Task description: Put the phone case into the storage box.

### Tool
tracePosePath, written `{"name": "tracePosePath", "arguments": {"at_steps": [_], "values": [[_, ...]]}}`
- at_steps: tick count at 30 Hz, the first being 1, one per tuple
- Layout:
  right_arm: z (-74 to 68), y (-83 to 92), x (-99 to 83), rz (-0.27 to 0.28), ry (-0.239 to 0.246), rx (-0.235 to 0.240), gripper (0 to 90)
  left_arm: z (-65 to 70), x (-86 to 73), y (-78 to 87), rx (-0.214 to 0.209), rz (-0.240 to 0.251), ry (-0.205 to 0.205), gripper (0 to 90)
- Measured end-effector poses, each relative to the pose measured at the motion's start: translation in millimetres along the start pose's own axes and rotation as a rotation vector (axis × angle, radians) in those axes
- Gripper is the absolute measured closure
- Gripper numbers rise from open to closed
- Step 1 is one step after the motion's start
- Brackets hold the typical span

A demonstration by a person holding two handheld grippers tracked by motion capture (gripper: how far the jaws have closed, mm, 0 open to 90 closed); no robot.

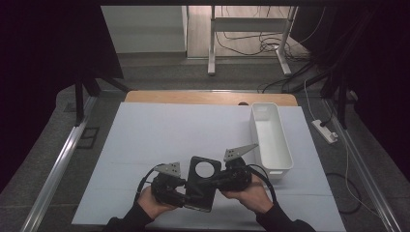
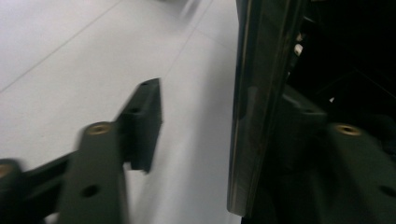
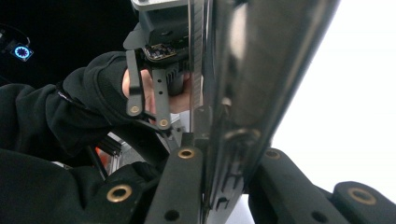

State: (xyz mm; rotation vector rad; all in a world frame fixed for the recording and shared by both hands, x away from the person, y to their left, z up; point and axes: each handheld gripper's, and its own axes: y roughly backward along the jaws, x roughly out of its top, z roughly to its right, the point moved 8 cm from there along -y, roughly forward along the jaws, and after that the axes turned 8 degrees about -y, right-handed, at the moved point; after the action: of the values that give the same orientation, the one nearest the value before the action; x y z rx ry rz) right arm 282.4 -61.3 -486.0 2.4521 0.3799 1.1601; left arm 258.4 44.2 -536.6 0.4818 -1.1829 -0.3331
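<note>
The high view looks forward and down over the desk (image 1: 145, 140); both gripper views sit close along their jaws (sharing the black panel (image 1: 202, 181)).

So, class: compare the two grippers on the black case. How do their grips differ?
The right gripper is clamped on the black case, a jaw against each face. The left gripper has the case's edge between its jaws, but one jaw stands off it over the white table. Both are hand-held.
</note>
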Motion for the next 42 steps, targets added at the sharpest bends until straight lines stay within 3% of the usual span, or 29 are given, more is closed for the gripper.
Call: {"name": "tracePosePath", "arguments": {"at_steps": [7, 12, 19, 21, 24, 27, 30, 32, 38, 42], "values": [[-1.7, 0.0, -0.1, -0.003, 0.012, 0.017, 85.3, 6.7, 1.3, 2.2, -0.089, 0.02, -0.026, 75.8], [-4.1, 0.0, -0.1, -0.007, 0.022, 0.049, 85.0, 9.8, 2.1, 3.8, -0.14, 0.034, -0.041, 83.8], [-5.6, -0.8, -1.3, -0.024, 0.042, 0.063, 83.6, 9.1, 1.6, 4.4, -0.109, 0.013, -0.062, 84.4], [-3.2, -1.2, -1.2, -0.026, 0.056, 0.027, 79.2, 7.4, 1.4, 4.7, -0.097, 0.013, -0.052, 84.4], [0.7, 0.2, 3.7, 0.017, 0.065, -0.031, 60.6, 3.4, 0.1, 7.0, -0.062, 0.008, -0.043, 84.4], [6.0, 4.1, 7.2, 0.044, 0.066, -0.092, 49.4, -0.8, -3.1, 7.3, -0.028, -0.013, -0.028, 84.3], [8.8, 6.3, 9.2, 0.062, 0.049, -0.111, 44.7, -4.4, -5.4, 6.9, 0.007, -0.028, -0.013, 84.3], [12.9, 8.9, 10.9, 0.075, 0.052, -0.161, 35.7, -6.6, -5.6, 7.2, 0.033, -0.029, -0.001, 84.3], [19.2, 11.6, 12.0, 0.076, 0.075, -0.269, 22.7, -9.6, -5.5, 9.8, 0.072, -0.025, 0.008, 84.3], [21.1, 14.8, 13.6, 0.083, 0.091, -0.315, 19.3, -11.8, -5.9, 11.2, 0.091, -0.023, 0.028, 84.3]]}}
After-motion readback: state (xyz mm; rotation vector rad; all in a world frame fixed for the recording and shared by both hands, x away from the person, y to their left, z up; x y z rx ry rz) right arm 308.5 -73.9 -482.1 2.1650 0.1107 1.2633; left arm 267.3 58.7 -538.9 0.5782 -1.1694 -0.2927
